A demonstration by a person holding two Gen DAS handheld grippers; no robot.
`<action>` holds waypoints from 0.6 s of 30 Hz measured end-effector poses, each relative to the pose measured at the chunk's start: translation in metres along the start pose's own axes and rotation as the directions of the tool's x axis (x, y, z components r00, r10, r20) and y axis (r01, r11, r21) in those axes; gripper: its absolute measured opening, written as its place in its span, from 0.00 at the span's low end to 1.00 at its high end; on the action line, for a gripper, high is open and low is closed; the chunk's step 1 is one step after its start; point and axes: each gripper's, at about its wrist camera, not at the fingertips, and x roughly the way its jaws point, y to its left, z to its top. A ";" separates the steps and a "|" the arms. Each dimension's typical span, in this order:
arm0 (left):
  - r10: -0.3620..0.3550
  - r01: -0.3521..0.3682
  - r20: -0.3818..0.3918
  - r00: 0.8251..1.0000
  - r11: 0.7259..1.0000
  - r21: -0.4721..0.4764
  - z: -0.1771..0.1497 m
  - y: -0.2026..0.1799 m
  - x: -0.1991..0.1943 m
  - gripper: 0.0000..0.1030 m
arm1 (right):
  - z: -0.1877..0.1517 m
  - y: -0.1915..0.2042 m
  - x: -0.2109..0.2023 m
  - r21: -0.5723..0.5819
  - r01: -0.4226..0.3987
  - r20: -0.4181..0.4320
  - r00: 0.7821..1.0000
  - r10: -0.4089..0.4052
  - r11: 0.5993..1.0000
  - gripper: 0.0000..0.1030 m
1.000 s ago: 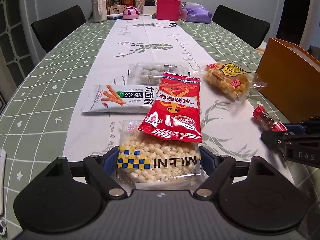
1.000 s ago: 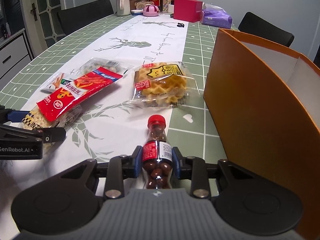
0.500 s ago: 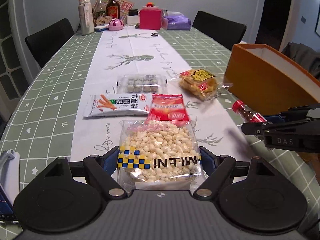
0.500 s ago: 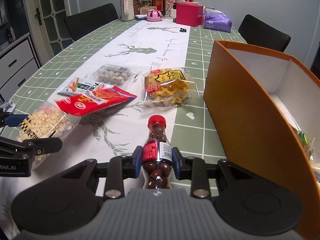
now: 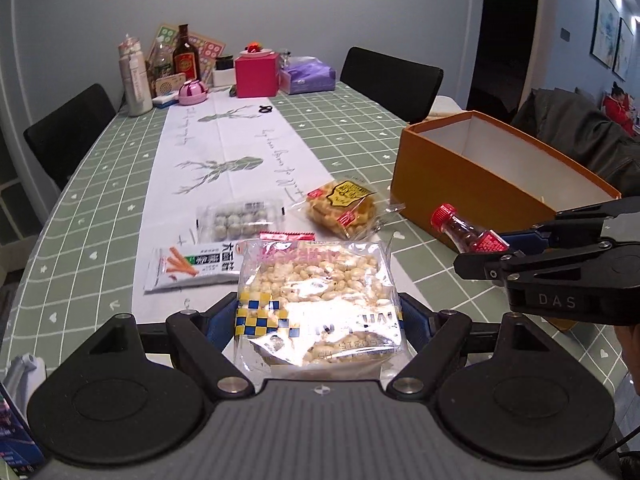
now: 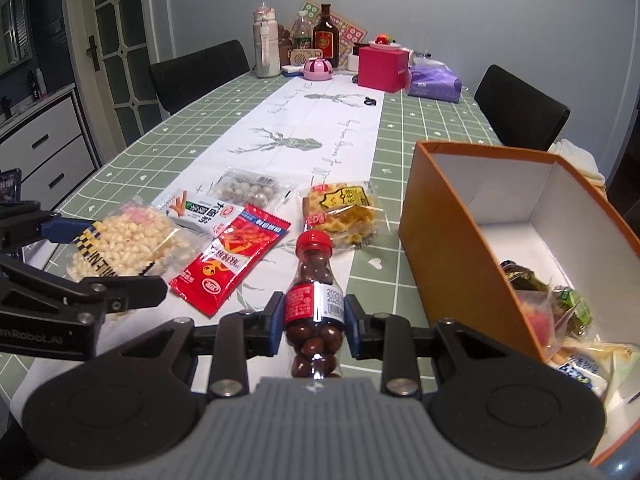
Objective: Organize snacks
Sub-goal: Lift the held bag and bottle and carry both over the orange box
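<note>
The left gripper [image 5: 318,316] holds a clear plastic bag of pale puffed snacks with a blue-and-yellow checked band [image 5: 316,300], its jaws spread wide and pressing the bag's two sides, the bag lifted off the oval table with the green checked cloth [image 5: 100,208]; the right gripper [image 6: 314,322] is clamped narrow on a small clear plastic bottle of brown chocolate balls with a red cap [image 6: 314,280], also raised above the cloth; just right of it stands the open orange cardboard box with white inside [image 6: 448,248], its near long wall close to the bottle, its top rim clear and open from above; between the two grippers the white table runner with printed deer [image 6: 288,136] carries the remaining snacks: a flat red foil packet [image 6: 232,260], a white packet printed with orange sticks [image 5: 192,268], a clear tray of round pale balls [image 5: 236,220] and a clear-wrapped yellow waffle [image 6: 340,212], the waffle lying nearest the box's corner; beyond them the runner lies bare toward the far end; the right wrist view alone looks into the box, showing several wrapped snacks already heaped at its near end [image 6: 560,312]; the left wrist view hides most of the red packet behind the held bag and shows only the box's white far walls.
</note>
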 end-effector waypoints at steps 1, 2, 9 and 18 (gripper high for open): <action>-0.002 0.002 0.003 1.000 1.000 0.005 0.002 -0.001 0.000 0.92 | 0.001 -0.001 -0.003 0.001 0.004 0.004 1.000 -0.004 1.000 0.28; -0.005 0.005 0.006 1.000 1.000 0.011 0.004 -0.002 0.000 0.92 | 0.002 -0.003 -0.006 0.002 0.009 0.008 1.000 -0.009 1.000 0.28; -0.039 0.038 0.017 0.999 0.998 0.057 0.021 -0.016 0.006 0.92 | 0.007 -0.021 -0.023 0.031 0.048 0.032 0.998 -0.049 0.998 0.28; -0.121 0.115 0.031 0.992 0.981 0.153 0.045 -0.056 0.021 0.92 | 0.005 -0.058 -0.041 0.094 0.120 0.049 0.991 -0.125 0.988 0.28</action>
